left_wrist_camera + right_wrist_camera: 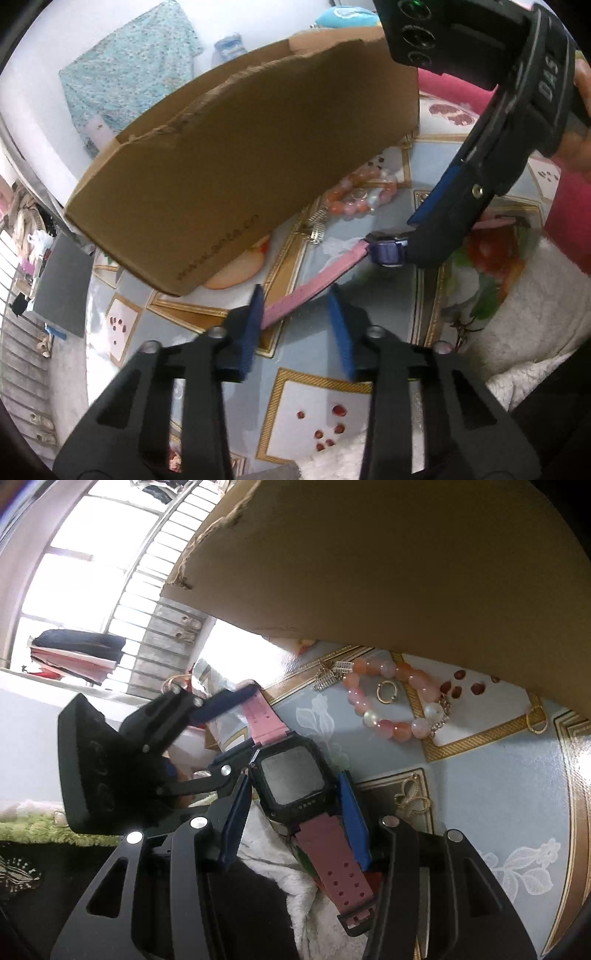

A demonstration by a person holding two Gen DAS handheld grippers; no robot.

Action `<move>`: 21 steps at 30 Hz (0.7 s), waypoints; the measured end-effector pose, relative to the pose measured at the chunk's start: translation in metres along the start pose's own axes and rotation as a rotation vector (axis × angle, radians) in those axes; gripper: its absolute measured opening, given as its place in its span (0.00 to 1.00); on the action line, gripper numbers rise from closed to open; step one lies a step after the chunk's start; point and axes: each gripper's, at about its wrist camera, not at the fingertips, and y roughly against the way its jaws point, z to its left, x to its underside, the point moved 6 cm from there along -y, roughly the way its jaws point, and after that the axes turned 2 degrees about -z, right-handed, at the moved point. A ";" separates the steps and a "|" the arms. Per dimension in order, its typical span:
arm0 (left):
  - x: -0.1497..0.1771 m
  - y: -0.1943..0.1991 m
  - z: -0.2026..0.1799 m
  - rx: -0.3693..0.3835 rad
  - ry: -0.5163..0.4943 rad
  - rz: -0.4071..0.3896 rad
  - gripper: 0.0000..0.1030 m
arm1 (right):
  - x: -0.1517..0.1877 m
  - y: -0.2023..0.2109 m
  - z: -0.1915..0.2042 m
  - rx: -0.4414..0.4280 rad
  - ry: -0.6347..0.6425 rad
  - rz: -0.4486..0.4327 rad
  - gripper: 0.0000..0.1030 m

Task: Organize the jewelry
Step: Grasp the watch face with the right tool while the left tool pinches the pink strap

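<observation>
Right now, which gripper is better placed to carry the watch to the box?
Right. The right gripper is clamped on the watch at its case, bearing it. The left gripper only reaches the far strap tip. The box is just ahead.

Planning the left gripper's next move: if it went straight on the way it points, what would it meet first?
Probably the watch: its pink strap already lies between the left gripper jaws. The cardboard box sits off-line; depth is uncertain.
</observation>
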 end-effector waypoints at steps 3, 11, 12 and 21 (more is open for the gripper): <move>-0.003 -0.005 0.001 0.024 0.023 0.018 0.16 | 0.001 0.005 0.000 0.012 0.010 -0.012 0.46; -0.010 -0.016 0.017 0.193 0.224 0.099 0.14 | 0.007 0.009 0.013 0.176 0.108 -0.080 0.46; -0.009 -0.017 0.019 0.209 0.244 0.107 0.14 | 0.009 0.010 0.015 0.205 0.130 -0.090 0.46; -0.012 -0.024 0.026 0.277 0.340 0.142 0.13 | 0.031 0.012 0.030 0.545 0.357 -0.181 0.37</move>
